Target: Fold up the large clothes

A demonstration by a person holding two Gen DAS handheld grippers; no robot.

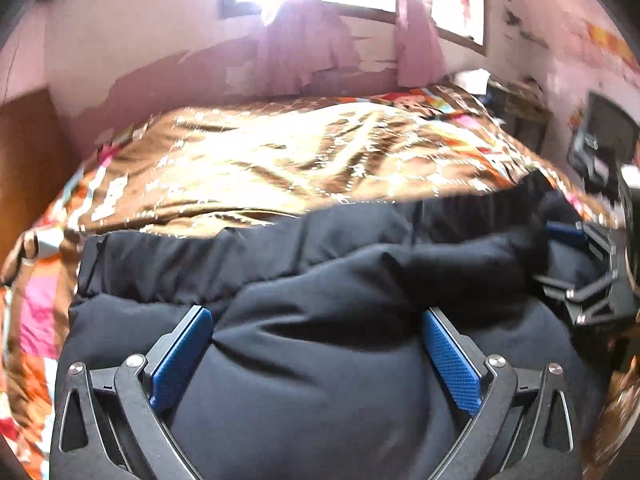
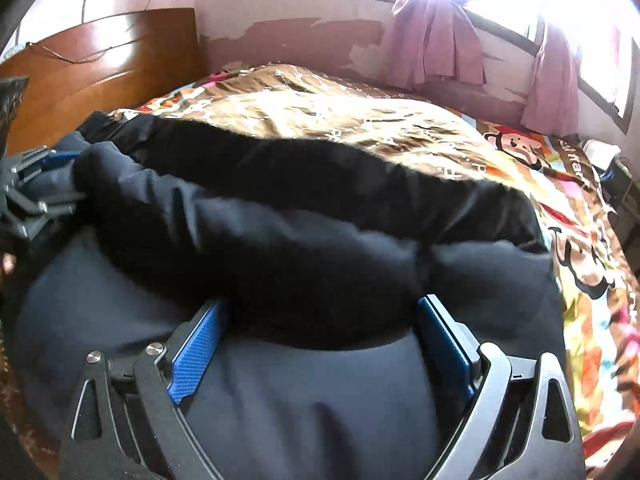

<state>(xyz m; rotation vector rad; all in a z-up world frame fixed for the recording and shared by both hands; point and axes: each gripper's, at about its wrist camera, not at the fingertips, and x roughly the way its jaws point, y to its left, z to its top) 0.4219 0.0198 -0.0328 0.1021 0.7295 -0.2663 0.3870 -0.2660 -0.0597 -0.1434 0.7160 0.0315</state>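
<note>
A dark navy padded jacket (image 1: pixel 280 252) lies bunched across the near part of the bed, its puffy folds rising toward both cameras. My left gripper (image 1: pixel 316 314) sits low on it, jaws spread wide, with a bulge of the jacket between the blue pads (image 1: pixel 180 360). My right gripper (image 2: pixel 322 302) stands just as wide over the jacket (image 2: pixel 280 220), a dark fold lying between its fingers. Each gripper shows at the edge of the other's view: the right gripper (image 1: pixel 580 280) at the jacket's right end, the left gripper (image 2: pixel 36 184) at its left end.
A brown bedspread (image 2: pixel 360 120) with cartoon monkey prints covers the bed beyond the jacket. A wooden headboard (image 2: pixel 100 64) stands at the left, pink curtains (image 2: pixel 436 40) and a bright window along the far wall. Dark furniture (image 1: pixel 600 140) stands past the bed's right side.
</note>
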